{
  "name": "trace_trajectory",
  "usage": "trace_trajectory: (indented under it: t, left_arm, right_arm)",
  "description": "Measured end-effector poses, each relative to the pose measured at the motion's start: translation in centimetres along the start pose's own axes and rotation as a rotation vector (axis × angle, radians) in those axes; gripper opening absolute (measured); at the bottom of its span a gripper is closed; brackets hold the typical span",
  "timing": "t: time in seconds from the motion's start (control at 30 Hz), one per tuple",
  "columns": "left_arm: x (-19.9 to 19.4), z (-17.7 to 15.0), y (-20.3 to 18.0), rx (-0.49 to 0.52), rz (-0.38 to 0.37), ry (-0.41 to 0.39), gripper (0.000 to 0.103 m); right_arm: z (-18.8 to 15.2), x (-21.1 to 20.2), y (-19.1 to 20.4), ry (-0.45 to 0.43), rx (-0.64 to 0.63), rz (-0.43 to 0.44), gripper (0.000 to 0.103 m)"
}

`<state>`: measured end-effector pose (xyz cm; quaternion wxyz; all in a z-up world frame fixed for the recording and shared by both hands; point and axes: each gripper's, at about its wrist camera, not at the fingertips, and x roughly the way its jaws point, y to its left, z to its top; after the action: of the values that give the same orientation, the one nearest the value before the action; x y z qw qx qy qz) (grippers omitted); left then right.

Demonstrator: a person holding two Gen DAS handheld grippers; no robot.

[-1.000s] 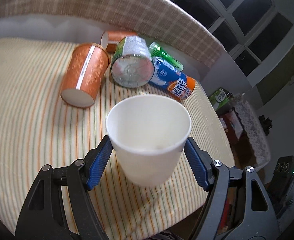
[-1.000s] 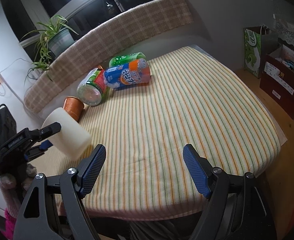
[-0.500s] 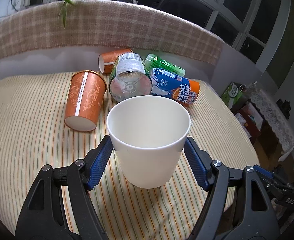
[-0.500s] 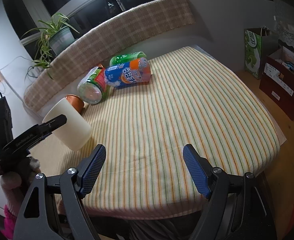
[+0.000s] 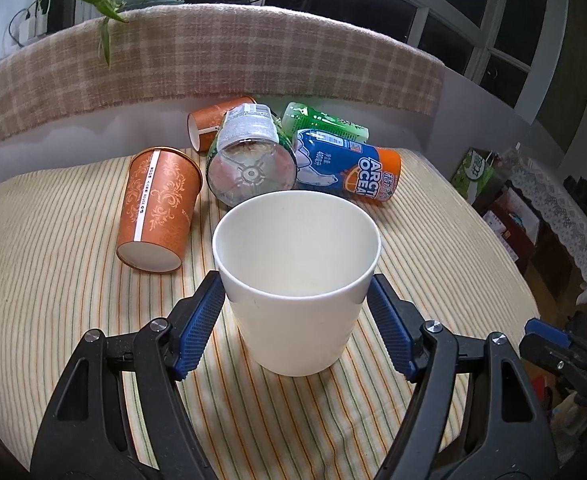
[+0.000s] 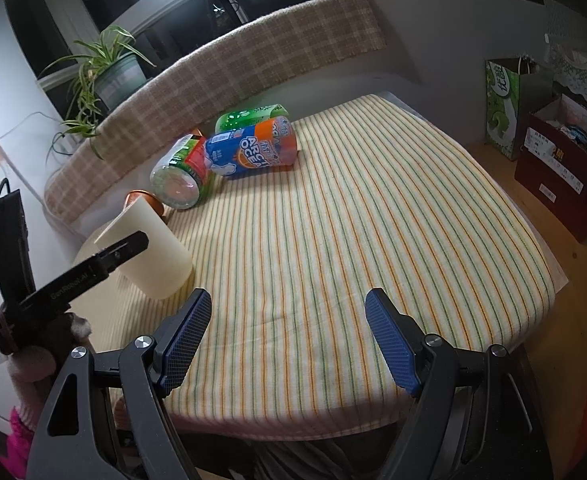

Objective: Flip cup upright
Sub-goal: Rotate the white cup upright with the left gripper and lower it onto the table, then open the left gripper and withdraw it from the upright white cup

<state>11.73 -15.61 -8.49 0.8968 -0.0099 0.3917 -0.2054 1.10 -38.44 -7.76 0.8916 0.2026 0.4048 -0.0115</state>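
Left gripper [image 5: 296,304] clasped the white cup [image 5: 297,280] between its blue pads, mouth upward, base at the striped cloth [image 5: 53,300]; contact there was unclear. Right gripper [image 6: 287,338] hung wide, holding nothing, over the cloth's near edge. Beyond the cup lay an orange cup [image 5: 157,208] and a blue bottle [image 5: 349,170].

Overhead lamp glare (top), fisheye-warped edges

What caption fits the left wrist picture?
Left gripper holds a white cup mouth-up over the striped tablecloth.
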Motion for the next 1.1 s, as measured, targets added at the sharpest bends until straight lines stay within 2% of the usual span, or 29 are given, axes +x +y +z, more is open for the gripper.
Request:
trace_trajectory:
  t: [0.13, 0.43, 0.73, 1.1]
  left_arm:
    - [-0.1, -0.2, -0.4, 0.025, 0.003, 0.008, 0.075]
    - [-0.5, -0.3, -0.5, 0.022, -0.044, 0.016, 0.076]
    - [-0.1, -1.0, 0.0, -0.025, -0.089, 0.058, 0.081]
    - [-2.1, -3.1, 1.2, -0.026, -0.066, 0.064, 0.082]
  right_arm:
    - [0.1, 0.1, 0.0, 0.001, 0.004, -0.002, 0.079]
    - [0.0, 0.0, 0.5, 0.002, -0.01, 0.001, 0.079]
    - [0.0, -0.2, 0.7, 0.0, -0.02, 0.002, 0.079]
    - [0.1, -0.2, 1.7, -0.012, -0.046, 0.01, 0.079]
